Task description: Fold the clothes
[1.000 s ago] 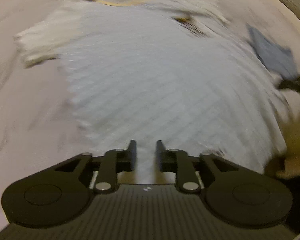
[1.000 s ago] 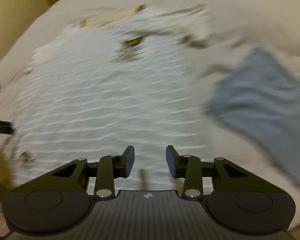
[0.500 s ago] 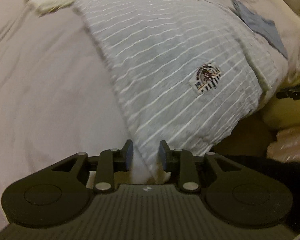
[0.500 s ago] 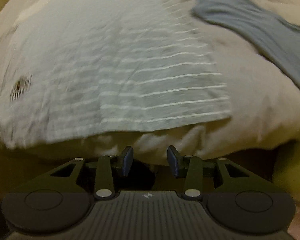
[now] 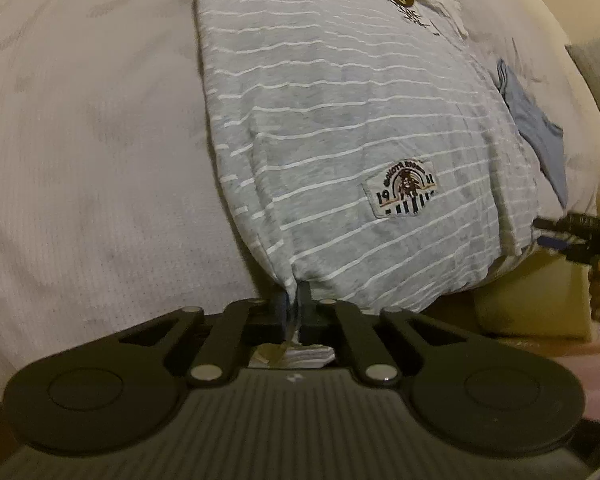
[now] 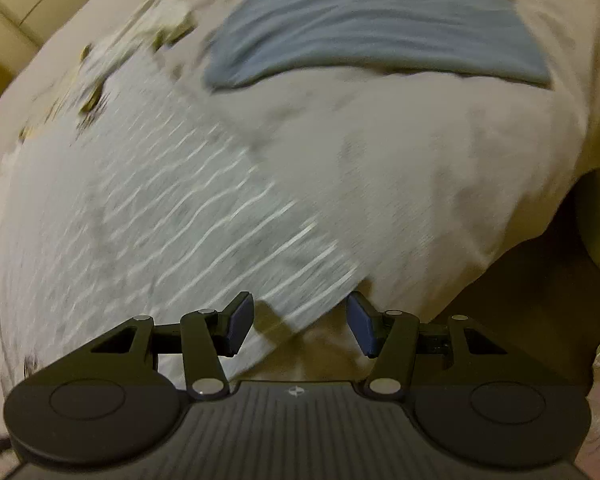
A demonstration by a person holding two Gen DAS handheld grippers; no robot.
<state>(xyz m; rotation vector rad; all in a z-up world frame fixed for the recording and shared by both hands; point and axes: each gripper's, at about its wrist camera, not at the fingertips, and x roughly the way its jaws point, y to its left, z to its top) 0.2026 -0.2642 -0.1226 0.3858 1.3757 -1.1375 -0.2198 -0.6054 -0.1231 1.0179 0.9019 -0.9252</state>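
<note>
A grey shirt with thin white stripes (image 5: pixel 340 120) lies flat on a white bed (image 5: pixel 80 160), its hem hanging over the near edge. A sewn badge (image 5: pixel 404 192) sits near the hem. My left gripper (image 5: pixel 293 304) is shut on the hem's left corner. In the right wrist view the same shirt (image 6: pixel 140 220) is blurred. My right gripper (image 6: pixel 298 320) stands open, with the shirt's right hem corner lying between its fingers. That gripper also shows at the right edge of the left wrist view (image 5: pixel 572 236).
A folded blue-grey garment (image 6: pixel 372 24) lies on the bed (image 6: pixel 440 160) to the right of the striped shirt, also seen as the blue cloth (image 5: pixel 536 128). The bed's front edge drops off to a dark gap and yellowish floor below.
Both grippers drew back from over the shirt to the bed's near edge. The left one closed on the hem corner. The right one opened wider around the other corner.
</note>
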